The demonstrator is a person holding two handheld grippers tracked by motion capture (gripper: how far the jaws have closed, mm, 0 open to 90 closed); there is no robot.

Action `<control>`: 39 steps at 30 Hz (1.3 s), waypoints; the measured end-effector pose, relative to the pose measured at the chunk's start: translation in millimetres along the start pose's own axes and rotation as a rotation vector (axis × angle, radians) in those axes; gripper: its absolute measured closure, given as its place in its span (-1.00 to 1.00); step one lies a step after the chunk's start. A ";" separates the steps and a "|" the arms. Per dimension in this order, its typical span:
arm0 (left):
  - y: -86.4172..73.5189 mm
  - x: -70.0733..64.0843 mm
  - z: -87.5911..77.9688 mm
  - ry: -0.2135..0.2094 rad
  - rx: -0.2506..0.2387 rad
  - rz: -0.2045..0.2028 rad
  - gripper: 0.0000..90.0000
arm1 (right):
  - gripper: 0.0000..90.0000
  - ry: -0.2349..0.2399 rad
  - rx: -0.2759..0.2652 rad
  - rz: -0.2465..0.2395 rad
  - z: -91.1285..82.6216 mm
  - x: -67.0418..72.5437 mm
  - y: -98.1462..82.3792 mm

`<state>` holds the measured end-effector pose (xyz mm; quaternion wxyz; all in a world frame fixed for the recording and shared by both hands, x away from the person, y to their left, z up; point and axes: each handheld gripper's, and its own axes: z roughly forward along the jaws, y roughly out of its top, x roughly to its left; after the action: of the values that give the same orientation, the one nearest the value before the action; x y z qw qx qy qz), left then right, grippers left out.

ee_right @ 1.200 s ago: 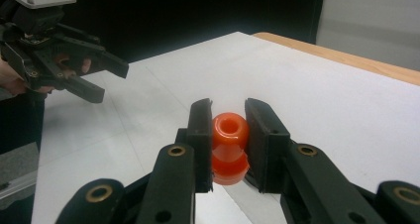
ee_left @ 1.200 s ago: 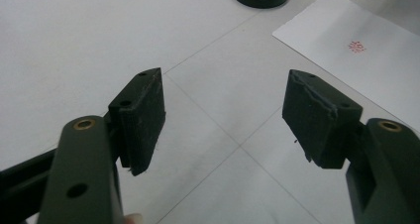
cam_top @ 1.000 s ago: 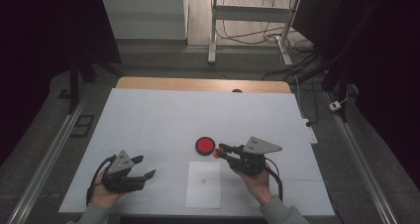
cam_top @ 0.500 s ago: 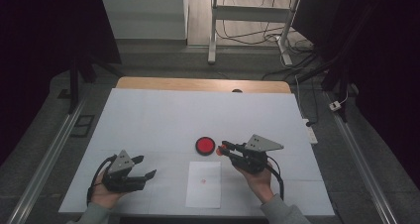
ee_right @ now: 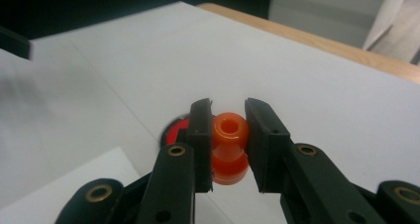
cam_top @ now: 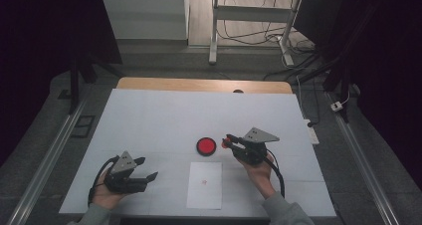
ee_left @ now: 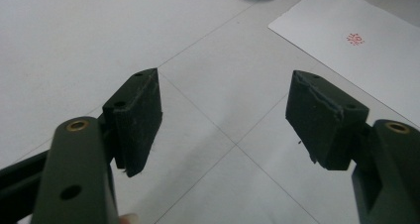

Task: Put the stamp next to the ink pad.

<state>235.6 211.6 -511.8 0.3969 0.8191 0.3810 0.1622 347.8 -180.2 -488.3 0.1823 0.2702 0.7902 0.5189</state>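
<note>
My right gripper is shut on a small orange stamp, just right of a round red ink pad. In the right gripper view the jaws clamp the stamp from both sides, and the ink pad lies behind the left jaw. A white paper with one red stamped mark lies in front of the pad. My left gripper rests at the front left, open, and its jaws have just been opening a little with nothing between them. The paper lies ahead of it.
The table has a white cover with a wooden strip along its far edge. Metal rails run along both sides. Cables and desk legs stand on the floor beyond.
My right gripper, with the stamp in it, has shifted slightly right and farther from me. The left hand stays in place.
</note>
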 end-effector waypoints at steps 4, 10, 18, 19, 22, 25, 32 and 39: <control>-0.3 0.3 1.3 -0.003 0.006 -0.003 -0.33 | 0.61 -0.026 0.032 0.019 10.1 -7.4 -4.8; -0.4 -0.3 3.6 -0.008 0.016 -0.002 -0.35 | 0.61 -0.043 0.076 0.035 23.3 -16.0 -10.6; -0.8 0.4 4.1 -0.009 0.019 -0.004 -0.35 | 0.61 -0.053 0.133 0.020 33.6 -20.3 -16.9; -0.9 0.5 4.1 -0.009 0.020 -0.003 -0.35 | 0.61 -0.051 0.136 0.018 34.7 -20.0 -17.4; -1.2 0.7 4.5 -0.009 0.022 -0.004 -0.35 | 0.61 -0.046 0.150 0.008 36.7 -18.1 -17.9; -1.3 0.7 4.8 -0.010 0.023 -0.004 -0.35 | 0.61 -0.038 0.159 -0.003 38.2 -16.1 -18.4; -1.8 1.5 4.3 -0.009 0.022 -0.004 -0.35 | 0.61 -0.021 0.180 -0.013 40.4 -9.4 -19.1; -1.9 1.4 4.7 -0.009 0.023 -0.004 -0.35 | 0.60 -0.029 0.207 -0.019 42.2 -9.3 -21.7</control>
<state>238.3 210.9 -516.3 0.3895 0.8236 0.3828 0.1531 373.9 -162.3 -524.9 0.1698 0.2874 0.8395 0.4288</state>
